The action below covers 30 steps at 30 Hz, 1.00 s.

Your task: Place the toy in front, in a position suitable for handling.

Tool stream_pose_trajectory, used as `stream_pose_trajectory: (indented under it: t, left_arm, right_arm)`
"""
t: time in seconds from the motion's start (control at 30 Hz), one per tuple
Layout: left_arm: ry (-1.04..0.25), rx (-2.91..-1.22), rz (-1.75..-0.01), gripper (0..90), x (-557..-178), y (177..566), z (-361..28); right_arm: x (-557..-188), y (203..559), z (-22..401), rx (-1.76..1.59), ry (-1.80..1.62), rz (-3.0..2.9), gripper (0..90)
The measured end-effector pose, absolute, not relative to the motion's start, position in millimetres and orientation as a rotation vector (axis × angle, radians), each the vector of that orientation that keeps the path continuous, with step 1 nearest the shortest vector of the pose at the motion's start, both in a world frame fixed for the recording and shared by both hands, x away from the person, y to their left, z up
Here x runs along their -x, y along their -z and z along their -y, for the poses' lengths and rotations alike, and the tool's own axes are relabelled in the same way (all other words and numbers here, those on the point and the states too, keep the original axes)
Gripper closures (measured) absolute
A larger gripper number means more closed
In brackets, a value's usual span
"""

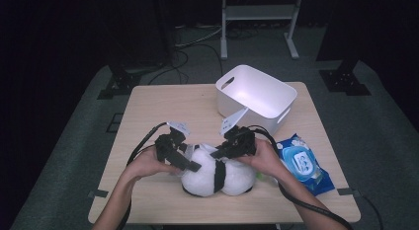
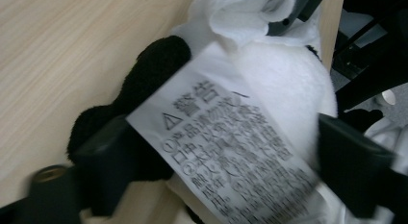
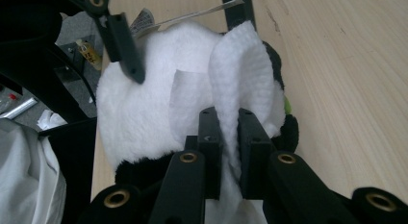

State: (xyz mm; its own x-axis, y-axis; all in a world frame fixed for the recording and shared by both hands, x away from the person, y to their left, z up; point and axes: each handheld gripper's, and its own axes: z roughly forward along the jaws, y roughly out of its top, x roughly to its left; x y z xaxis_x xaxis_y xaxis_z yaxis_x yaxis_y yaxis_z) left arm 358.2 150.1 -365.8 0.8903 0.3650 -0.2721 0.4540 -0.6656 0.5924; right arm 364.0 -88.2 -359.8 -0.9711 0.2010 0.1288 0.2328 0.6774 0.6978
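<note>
A white bin (image 1: 257,95) with handle slots sits empty at the upper right of the wooden surface (image 1: 148,116), while a blue wipes packet (image 1: 302,163) lies flat near the right edge, below the bin.

- fluffy white-and-black plush toy (image 1: 217,175), matt pile
- beside plush toy: printed paper tag (image 2: 226,152), smooth
- behind plush toy: white plastic bin (image 1: 257,96), smooth
- pale wood-grain table (image 1: 163,106), matt
- right of plush toy: glossy blue wipes pack (image 1: 301,163)

White-and-black plush toy (image 1: 217,173), white tag with grey print (image 2: 226,152), white bin (image 1: 257,94), blue wipes pack (image 1: 302,163), light wood-grain desk (image 1: 163,106).
</note>
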Motion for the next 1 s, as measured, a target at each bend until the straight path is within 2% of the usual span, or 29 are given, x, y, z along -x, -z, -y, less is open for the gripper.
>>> stream_pose_trajectory:
  t: [0.1,0.2,0.43,0.47,0.63,0.77,0.87,0.97,1.0]
  left_arm:
    - [0.121,-2.359,-0.539,38.8,-356,364,-151]
    - [0.064,-2.339,-0.5,50.0,-354,363,-150]
    - [-0.079,-2.319,-0.394,57.5,-355,357,-140]
    - [-0.093,-2.317,-0.376,61.0,-355,356,-139]
    - [-0.08,-2.341,-0.349,62.0,-353,354,-137]
    - [-0.013,-2.325,-0.379,53.4,-353,352,-144]
    - [0.007,-2.303,-0.418,39.3,-354,348,-146]
    - [-0.042,-2.293,-0.469,18.1,-354,342,-146]
    - [-0.041,-2.285,-0.47,16.1,-355,341,-146]
  right_arm:
    - [-366,360,89,0.381,1.188,2.84,81.4]
    - [-368,359,92,0.408,1.195,2.84,81.5]
    - [-372,355,105,0.478,1.195,2.841,81.5]
    - [-373,355,106,0.479,1.198,2.855,81.5]
    - [-375,356,109,0.493,1.191,2.822,81.8]
    - [-371,355,103,0.457,1.176,2.84,81.8]
    - [-369,356,100,0.451,1.172,2.849,81.9]
    - [-369,357,100,0.441,1.18,2.832,81.9]
    - [-368,357,99,0.439,1.182,2.829,81.9]
